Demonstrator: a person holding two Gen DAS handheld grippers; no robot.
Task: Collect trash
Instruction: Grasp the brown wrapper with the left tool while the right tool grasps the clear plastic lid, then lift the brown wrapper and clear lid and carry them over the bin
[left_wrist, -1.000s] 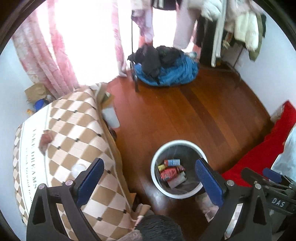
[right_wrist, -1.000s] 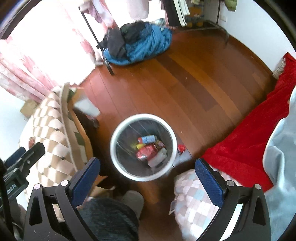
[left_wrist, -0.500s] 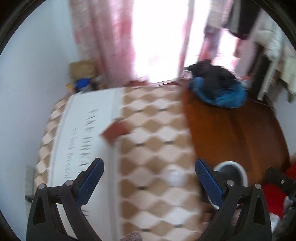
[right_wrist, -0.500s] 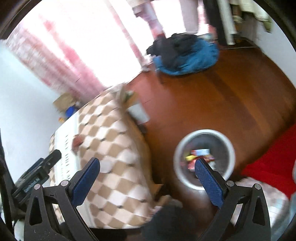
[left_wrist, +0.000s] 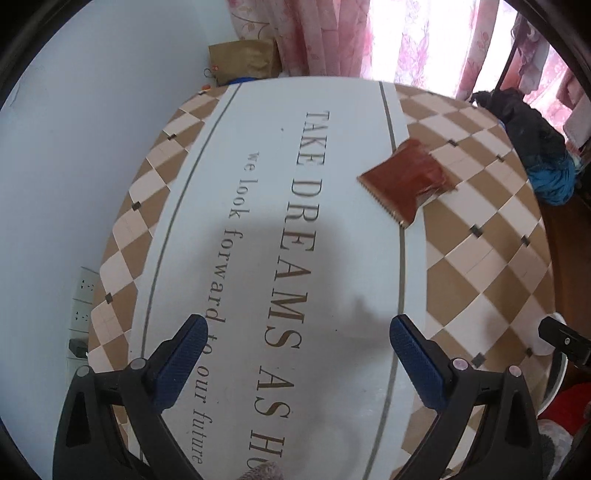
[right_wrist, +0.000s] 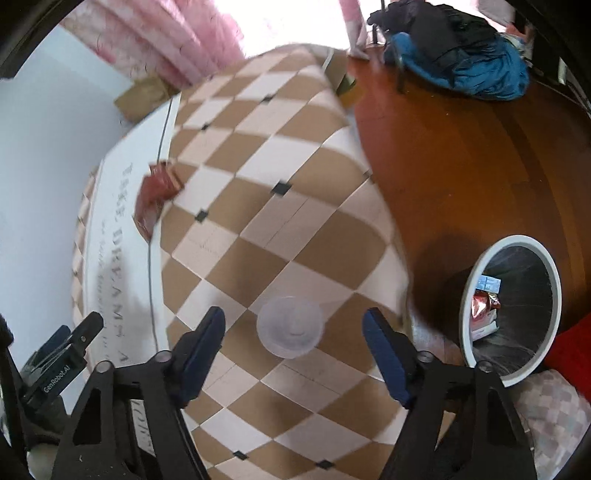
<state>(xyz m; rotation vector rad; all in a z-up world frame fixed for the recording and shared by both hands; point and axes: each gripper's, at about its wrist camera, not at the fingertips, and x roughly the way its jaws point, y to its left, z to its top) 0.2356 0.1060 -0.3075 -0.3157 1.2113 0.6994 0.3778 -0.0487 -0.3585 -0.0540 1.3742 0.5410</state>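
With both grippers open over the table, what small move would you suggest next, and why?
Probably lower the right gripper onto the clear cup. Its jaws are open, and the cup sits between them on the table. The left gripper is open too, but the brown wrapper lies well ahead of it. The bin stands nearby on the floor.

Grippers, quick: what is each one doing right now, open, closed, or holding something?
Left gripper: open, empty, over the tablecloth short of the brown wrapper.
Right gripper: open, empty, with the clear plastic cup between its fingers, not gripped.

Tablecloth (left_wrist: 480, 236) tan-white checked; wrapper (left_wrist: 404, 181) reddish-brown; bin (right_wrist: 554, 280) white-rimmed.
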